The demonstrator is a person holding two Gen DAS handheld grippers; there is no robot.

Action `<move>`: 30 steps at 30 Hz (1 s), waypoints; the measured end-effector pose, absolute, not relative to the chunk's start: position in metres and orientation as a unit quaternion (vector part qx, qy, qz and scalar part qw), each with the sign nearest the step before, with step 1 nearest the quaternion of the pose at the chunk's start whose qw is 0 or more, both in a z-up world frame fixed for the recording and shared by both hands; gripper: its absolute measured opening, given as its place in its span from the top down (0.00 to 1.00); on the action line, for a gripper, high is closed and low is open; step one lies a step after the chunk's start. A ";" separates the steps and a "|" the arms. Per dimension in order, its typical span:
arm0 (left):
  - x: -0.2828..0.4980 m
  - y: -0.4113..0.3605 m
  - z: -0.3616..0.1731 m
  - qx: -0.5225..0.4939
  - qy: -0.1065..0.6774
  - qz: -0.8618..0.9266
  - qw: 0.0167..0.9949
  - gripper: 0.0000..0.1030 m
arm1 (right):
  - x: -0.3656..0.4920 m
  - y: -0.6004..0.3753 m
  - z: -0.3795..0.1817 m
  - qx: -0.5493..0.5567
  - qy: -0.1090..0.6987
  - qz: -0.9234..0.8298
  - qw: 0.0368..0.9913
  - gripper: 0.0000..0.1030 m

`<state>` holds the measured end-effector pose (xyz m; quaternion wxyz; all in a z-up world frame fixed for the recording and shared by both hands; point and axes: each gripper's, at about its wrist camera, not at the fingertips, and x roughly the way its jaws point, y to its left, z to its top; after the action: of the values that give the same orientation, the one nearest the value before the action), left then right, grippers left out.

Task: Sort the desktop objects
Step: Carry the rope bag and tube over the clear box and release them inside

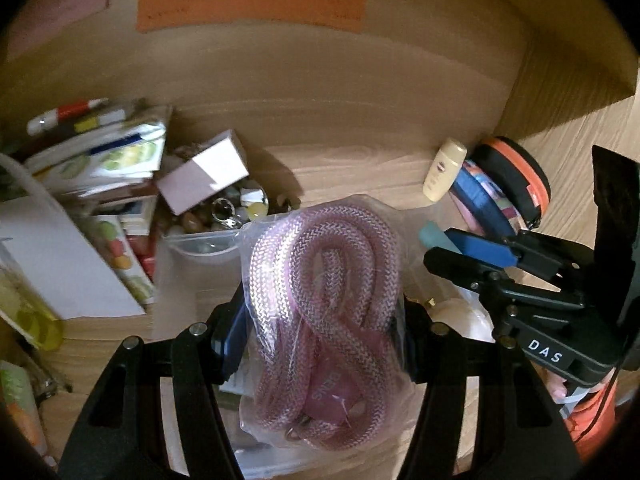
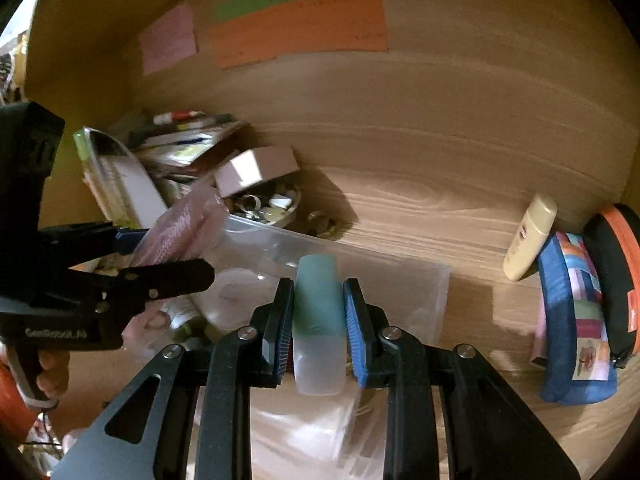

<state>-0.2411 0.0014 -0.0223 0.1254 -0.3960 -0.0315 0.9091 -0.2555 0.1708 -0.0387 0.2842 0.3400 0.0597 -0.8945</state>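
So the pink braided cord in its clear bag (image 1: 324, 312) is pinched between the blue pads of the left gripper (image 1: 320, 332), dead centre in the lower half of the left wrist view, with its long axis running straight out along the fingers so the top of the bag pokes past the tips. Over on the other side, the teal-capped frosted tube (image 2: 318, 320) is clamped the same way in the right gripper (image 2: 319, 324), centre-bottom of the right wrist view, also lined up lengthwise with the fingers, cap end pointing away. Both loads look lifted rather than resting on anything, though I can't say how high. The relation that matters: the clear plastic bin (image 2: 400, 280) sits right under and just ahead of both grippers, and in the right wrist view the tube hangs over its near part, so the right hand looks like the nearer one for a drop there. The left gripper shows at middle left of that same view, beside the bin's left end. Outward from that, upper left has a messy pile of booklets and cards (image 1: 104, 160) plus a small white box (image 1: 204, 176) on a dish of trinkets. Far right against the wood wall are a cream bottle (image 2: 530, 236), a blue patchwork pouch (image 2: 576, 320) and a black-and-orange case (image 2: 616, 276).
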 end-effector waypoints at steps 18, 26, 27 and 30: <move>-0.265 0.039 -0.058 -0.438 0.006 0.889 0.133 0.41 | -0.263 0.177 -0.060 0.353 0.080 -0.898 0.253 0.78; -0.265 0.043 -0.060 -0.440 0.024 0.888 0.127 0.40 | -0.264 0.177 -0.063 0.354 0.087 -0.897 0.249 0.78; -0.265 0.042 -0.059 -0.441 0.024 0.888 0.127 0.40 | -0.264 0.177 -0.062 0.353 0.088 -0.898 0.250 0.78; -0.264 0.038 -0.057 -0.446 0.020 0.885 0.130 0.39 | -0.263 0.177 -0.060 0.353 0.086 -0.897 0.253 0.74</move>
<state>-0.2644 0.0382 -0.0571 0.1300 -0.4460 0.0204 0.8853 -0.2629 0.1772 -0.0604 0.2529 0.3525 0.0857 -0.8969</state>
